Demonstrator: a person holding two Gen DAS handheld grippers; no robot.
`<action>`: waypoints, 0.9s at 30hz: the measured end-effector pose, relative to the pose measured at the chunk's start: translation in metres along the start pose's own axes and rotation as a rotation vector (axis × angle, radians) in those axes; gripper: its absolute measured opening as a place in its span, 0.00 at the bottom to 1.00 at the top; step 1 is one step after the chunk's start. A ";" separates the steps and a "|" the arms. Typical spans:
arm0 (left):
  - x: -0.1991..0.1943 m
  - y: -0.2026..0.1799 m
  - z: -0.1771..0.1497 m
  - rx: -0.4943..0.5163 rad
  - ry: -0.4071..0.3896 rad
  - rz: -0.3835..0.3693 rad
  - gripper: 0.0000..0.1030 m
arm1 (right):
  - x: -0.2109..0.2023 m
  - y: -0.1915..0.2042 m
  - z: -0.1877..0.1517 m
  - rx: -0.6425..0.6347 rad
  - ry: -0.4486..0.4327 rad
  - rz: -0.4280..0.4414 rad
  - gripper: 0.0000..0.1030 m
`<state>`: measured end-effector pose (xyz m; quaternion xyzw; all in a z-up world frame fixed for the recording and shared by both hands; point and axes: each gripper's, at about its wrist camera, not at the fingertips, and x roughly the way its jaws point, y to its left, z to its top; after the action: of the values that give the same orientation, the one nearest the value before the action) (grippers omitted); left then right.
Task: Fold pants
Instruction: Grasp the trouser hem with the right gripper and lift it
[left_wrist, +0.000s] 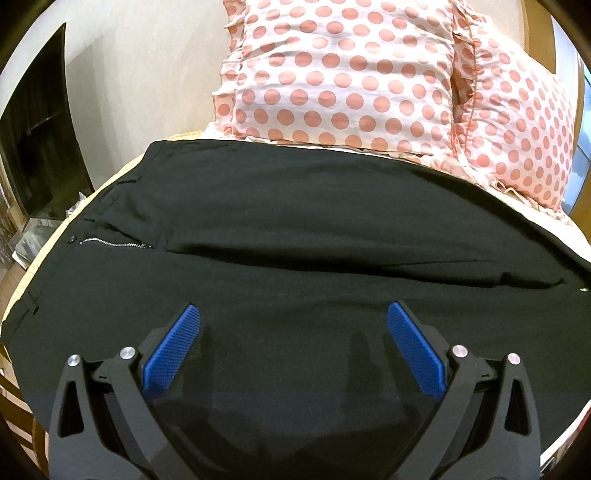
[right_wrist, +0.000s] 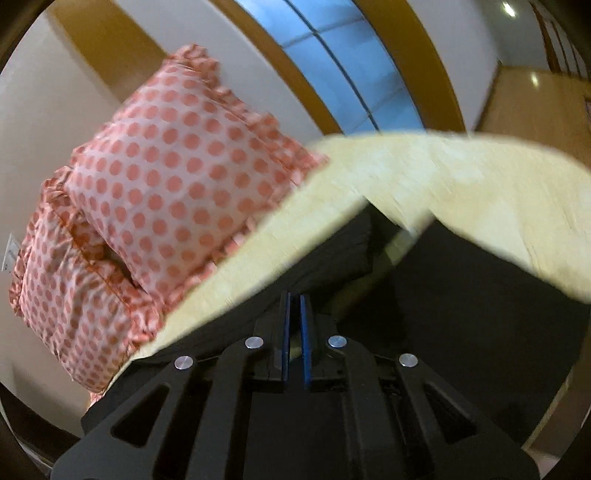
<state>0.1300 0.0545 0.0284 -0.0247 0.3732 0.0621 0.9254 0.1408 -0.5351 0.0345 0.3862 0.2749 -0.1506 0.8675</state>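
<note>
Black pants (left_wrist: 295, 236) lie spread flat across a cream bed, waistband and silver zipper (left_wrist: 110, 242) at the left, legs running to the right. My left gripper (left_wrist: 293, 314) is open, its blue pads wide apart, hovering just above the near side of the pants and holding nothing. In the right wrist view my right gripper (right_wrist: 295, 299) is shut on a lifted fold of the black pants (right_wrist: 332, 240) near the leg ends. The view is tilted and motion-blurred. More black cloth (right_wrist: 480, 280) lies to the right on the bed.
Two white pillows with pink dots (left_wrist: 340, 74) (right_wrist: 177, 177) rest against the wall behind the pants. The cream bed cover (right_wrist: 443, 166) extends past the leg ends. A dark cabinet (left_wrist: 40, 147) stands at the left beyond the bed edge. A blue window (right_wrist: 351, 66) is behind.
</note>
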 end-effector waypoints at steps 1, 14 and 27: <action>0.000 -0.001 0.000 0.005 0.002 0.001 0.98 | 0.006 -0.010 -0.002 0.034 0.026 -0.003 0.05; 0.003 -0.002 0.002 0.009 0.020 0.009 0.98 | 0.021 -0.038 0.001 0.183 0.037 0.081 0.46; 0.001 0.014 0.001 -0.069 0.018 -0.080 0.98 | -0.002 -0.041 0.011 0.205 -0.034 0.219 0.03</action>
<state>0.1294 0.0684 0.0289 -0.0719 0.3779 0.0375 0.9223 0.1232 -0.5702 0.0175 0.4978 0.1996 -0.0890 0.8393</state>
